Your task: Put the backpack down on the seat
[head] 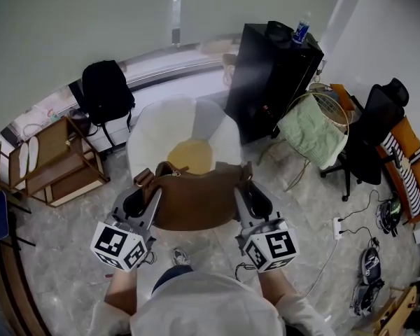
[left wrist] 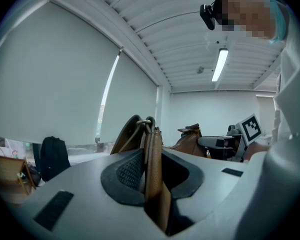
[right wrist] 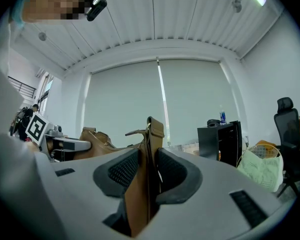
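Left gripper (head: 144,196) and right gripper (head: 249,193) are each clamping a strap (left wrist: 153,174) of the brown backpack (head: 196,200), jaws nearly closed on the leather. Backpack is hanging at the near edge of the white seat (head: 157,135), not yet resting; lowering and release are remaining.

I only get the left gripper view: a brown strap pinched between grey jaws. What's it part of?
Observer: A brown backpack. In the head view it hangs between the left gripper and the right gripper.
Operator: Does the other one grip it too?
Observer: Yes. The right gripper view shows its jaws shut on another strap.
Operator: Where would it go?
Observer: Likely onto a white chair with a yellow cushion, just beyond the backpack in the head view.
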Action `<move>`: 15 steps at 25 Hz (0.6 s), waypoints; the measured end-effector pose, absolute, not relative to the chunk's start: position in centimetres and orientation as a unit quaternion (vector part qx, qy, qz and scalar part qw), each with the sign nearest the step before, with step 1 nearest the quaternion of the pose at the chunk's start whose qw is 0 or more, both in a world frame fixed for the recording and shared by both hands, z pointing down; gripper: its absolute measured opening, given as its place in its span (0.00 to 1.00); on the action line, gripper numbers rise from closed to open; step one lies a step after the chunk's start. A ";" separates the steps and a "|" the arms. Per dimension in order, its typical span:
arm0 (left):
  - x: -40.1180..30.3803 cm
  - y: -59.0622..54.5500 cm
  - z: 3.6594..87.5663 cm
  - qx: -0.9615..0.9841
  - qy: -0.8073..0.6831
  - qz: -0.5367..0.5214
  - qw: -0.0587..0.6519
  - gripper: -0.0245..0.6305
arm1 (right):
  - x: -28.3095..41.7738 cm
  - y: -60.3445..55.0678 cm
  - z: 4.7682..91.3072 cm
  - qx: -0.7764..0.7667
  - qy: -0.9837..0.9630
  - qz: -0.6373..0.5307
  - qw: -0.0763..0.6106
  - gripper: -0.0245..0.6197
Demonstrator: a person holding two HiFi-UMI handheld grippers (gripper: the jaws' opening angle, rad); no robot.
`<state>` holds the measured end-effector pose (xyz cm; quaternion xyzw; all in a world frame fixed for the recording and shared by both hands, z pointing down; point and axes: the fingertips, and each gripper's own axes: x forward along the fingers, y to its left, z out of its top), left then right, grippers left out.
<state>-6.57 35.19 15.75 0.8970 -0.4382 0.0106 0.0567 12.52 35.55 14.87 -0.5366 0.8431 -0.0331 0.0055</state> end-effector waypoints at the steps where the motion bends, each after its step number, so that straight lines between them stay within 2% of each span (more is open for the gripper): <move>1: -7.1 34.3 15.7 0.898 -0.436 0.011 0.056 0.18 | 12.0 34.8 14.8 -0.539 0.842 -0.033 0.007 0.25; 15: -9.6 25.8 16.4 0.902 -0.426 0.020 0.073 0.18 | 9.4 26.4 15.8 -0.549 0.834 -0.051 0.004 0.25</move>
